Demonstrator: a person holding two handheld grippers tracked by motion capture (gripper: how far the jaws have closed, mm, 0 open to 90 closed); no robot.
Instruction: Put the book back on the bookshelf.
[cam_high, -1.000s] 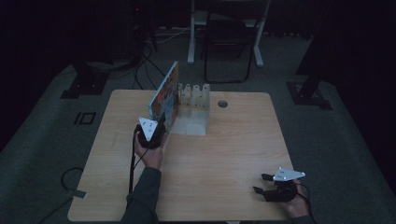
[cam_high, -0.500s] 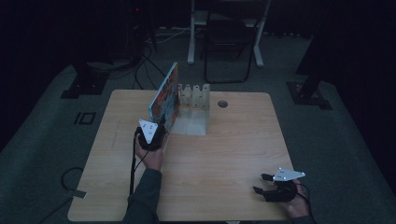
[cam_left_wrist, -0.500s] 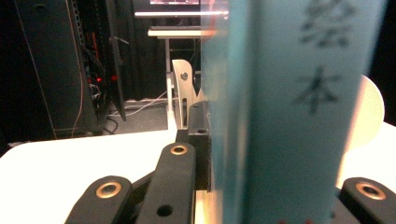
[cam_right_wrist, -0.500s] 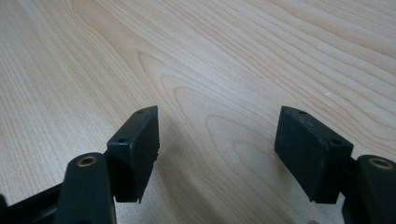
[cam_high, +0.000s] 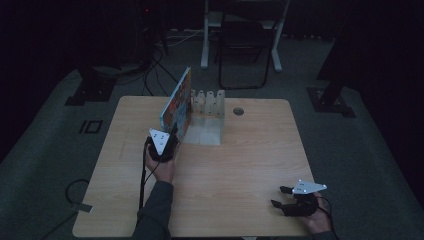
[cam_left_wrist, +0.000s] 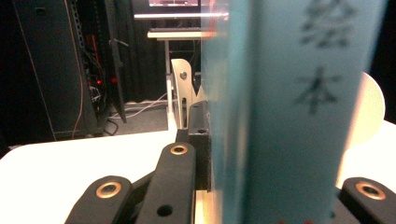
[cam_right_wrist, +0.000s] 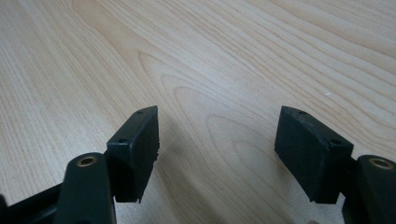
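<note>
The counter (cam_right_wrist: 233, 56) is pale wood with a smooth, matt grain. The book (cam_left_wrist: 289, 116) has a glossy blue cover that looks like coated paper. The rack (cam_high: 207, 117) behind it looks like light unpainted wood. The right gripper (cam_right_wrist: 217, 154) has matt black plastic pads (cam_right_wrist: 135, 149) with brass-coloured rivets.

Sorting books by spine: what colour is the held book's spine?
Pale blue-green with dark characters on the book's spine; clearest in the left gripper view.

The high view looks forward and down over the whole wooden table (cam_high: 225, 165) from afar. The left gripper view sits close against the book (cam_left_wrist: 285, 116); the right gripper view faces bare tabletop, shared with the high view.
</note>
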